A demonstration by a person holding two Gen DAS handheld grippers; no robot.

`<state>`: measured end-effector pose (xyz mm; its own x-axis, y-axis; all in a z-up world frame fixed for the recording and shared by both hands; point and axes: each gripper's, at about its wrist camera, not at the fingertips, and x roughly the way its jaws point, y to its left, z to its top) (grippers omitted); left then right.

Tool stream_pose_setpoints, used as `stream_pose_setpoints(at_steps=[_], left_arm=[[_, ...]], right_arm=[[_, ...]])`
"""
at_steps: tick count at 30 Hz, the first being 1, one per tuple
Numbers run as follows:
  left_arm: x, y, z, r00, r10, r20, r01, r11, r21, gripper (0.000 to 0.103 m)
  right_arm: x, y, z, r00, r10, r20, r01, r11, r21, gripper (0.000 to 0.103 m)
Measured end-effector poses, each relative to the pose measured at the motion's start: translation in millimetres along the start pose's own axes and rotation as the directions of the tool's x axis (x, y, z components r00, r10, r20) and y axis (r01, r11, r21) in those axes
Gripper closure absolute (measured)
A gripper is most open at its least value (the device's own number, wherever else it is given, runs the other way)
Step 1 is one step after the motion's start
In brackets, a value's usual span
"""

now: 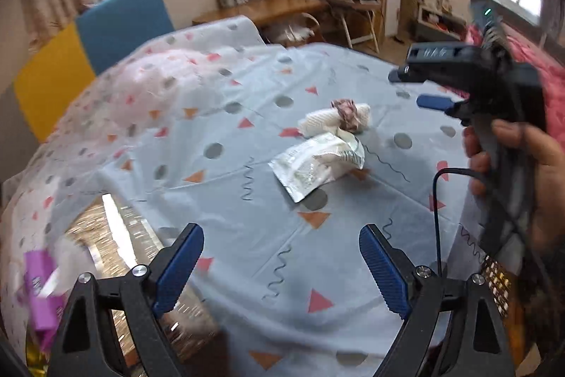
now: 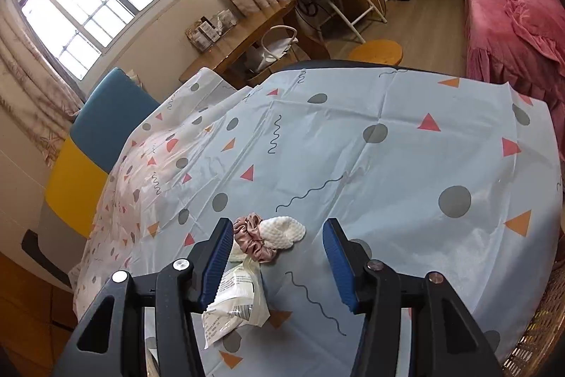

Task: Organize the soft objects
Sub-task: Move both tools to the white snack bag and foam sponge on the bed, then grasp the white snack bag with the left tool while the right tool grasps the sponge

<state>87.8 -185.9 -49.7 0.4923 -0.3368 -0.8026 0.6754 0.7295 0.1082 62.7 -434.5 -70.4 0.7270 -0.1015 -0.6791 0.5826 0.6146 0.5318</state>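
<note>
Nearest in the left wrist view, the left gripper (image 1: pixel 282 271) hangs with its blue fingers wide apart and nothing between them, above the patterned tablecloth (image 1: pixel 247 218), while a shiny gold container (image 1: pixel 116 235) at the lower left is too blurred to show its contents. Farther out on the cloth, a crumpled white plastic packet (image 1: pixel 314 165) lies just beside a cream knitted roll (image 1: pixel 317 122) ringed by a pink scrunchie (image 1: pixel 348 115). The right gripper (image 2: pixel 279 267), gripped by a hand (image 1: pixel 529 179), hovers over these with fingers apart, empty.
</note>
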Motion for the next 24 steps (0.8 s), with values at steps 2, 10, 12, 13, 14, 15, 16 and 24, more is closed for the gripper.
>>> stream_pose_setpoints(at_steps=[2,10,12,13,14,15,16,24], left_arm=[[22.3,-3.5,10.8,0.999,-0.007,-0.036,0.008,1.0,0.02,0.012],[91.7,-24.8,57.4,0.994,-0.029,-0.107,0.045,0.988,0.151,0.008],[108.1,-31.2,64.5,0.992,-0.033,-0.125,0.057,0.979,0.198,0.008],[116.1,-35.3,67.0,0.99,-0.045,-0.133,0.074,0.971,0.225,0.008],[124.7,-39.4,68.8,0.988,-0.045,-0.147,0.082,0.963,0.256,0.008],[131.7,-42.6,70.2,0.988,-0.035,-0.152,0.078,0.956,0.282,0.008],[138.1,-46.1,71.4,0.987,-0.046,-0.151,0.091,0.949,0.303,0.008],[168.2,-50.3,77.5,0.978,-0.124,-0.166,0.163,0.956,0.244,0.024]], right_arm=[[2.9,-1.2,-0.1,1.0,0.011,-0.009,-0.011,1.0,0.01,0.05],[5.4,-6.2,0.2,0.999,0.024,-0.032,-0.023,0.999,0.042,0.05],[6.3,-8.6,0.2,0.998,0.039,-0.039,-0.036,0.998,0.059,0.05],[6.9,-9.5,0.0,0.998,0.046,-0.045,-0.043,0.997,0.066,0.05],[7.9,-9.8,0.0,0.998,0.047,-0.05,-0.043,0.997,0.068,0.05],[8.9,-9.7,-0.1,0.998,0.043,-0.055,-0.04,0.997,0.069,0.05],[10.0,-9.5,-0.4,0.997,0.044,-0.061,-0.04,0.997,0.069,0.05],[15.6,-5.8,-2.6,0.995,0.053,-0.09,-0.048,0.997,0.053,0.05]])
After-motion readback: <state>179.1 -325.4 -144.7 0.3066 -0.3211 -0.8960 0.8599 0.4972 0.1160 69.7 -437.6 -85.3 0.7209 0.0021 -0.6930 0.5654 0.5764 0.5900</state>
